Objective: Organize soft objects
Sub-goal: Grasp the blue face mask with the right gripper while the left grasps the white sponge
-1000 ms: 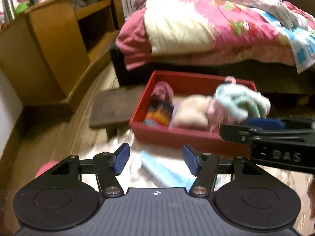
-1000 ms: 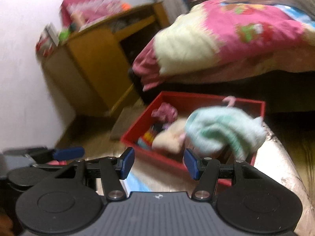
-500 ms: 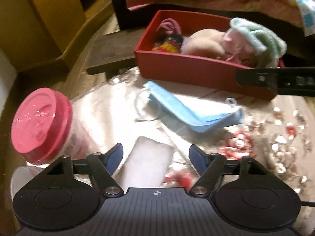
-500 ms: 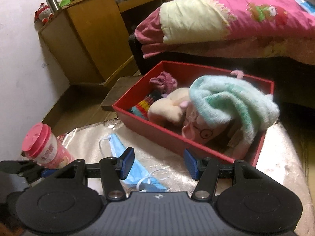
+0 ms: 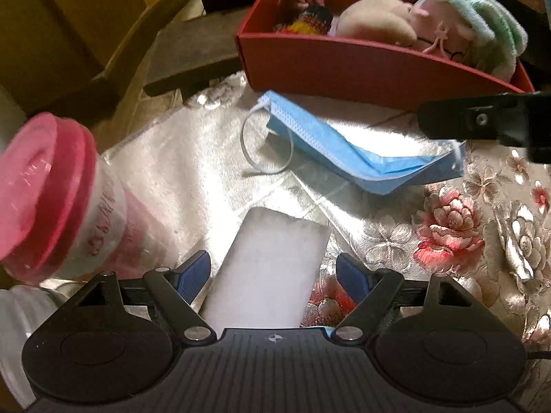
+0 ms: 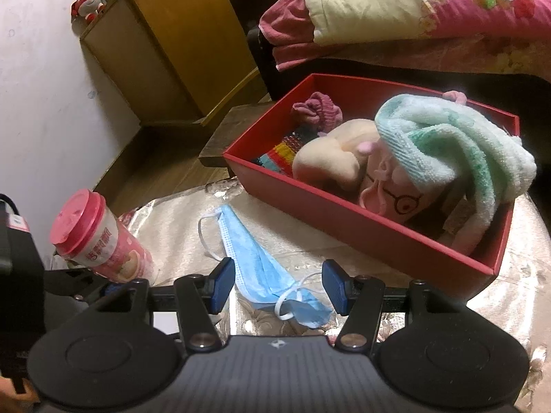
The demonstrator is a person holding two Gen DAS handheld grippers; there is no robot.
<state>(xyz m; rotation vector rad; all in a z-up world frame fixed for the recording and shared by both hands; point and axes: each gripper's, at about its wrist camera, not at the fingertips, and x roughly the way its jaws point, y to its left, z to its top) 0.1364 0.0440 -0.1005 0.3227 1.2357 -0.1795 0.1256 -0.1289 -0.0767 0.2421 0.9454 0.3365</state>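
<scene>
Hovering low over the bench (image 5: 193,158), the left hand-held gripper (image 5: 273,273) has its blue fingers spread wide, empty, one on each side of a white sponge (image 5: 272,268) that lies flat on the shiny floral cloth (image 5: 482,227). Neither finger touches the sponge. Just left of it stands a pink-lidded cup (image 5: 58,199), tilted in this fisheye view.

Beyond the sponge lies a folded blue mask (image 5: 344,151), its white ear loops loose on the cloth. The right hand-held gripper (image 6: 279,287) is also spread wide and empty, with the near end of the mask (image 6: 261,272) between its fingers; whether they touch it cannot be told. Its black finger shows at the right edge of the left wrist view, above the mask's end.

Behind the mask sits a red box (image 6: 378,234) holding a mint towel (image 6: 447,148) draped over a pink plush (image 6: 389,192), a beige plush (image 6: 327,161), a striped knit piece (image 6: 282,155) and a mauve knit piece (image 6: 316,110). A bed (image 6: 430,10) and a wooden cabinet (image 6: 172,41) stand further back.
</scene>
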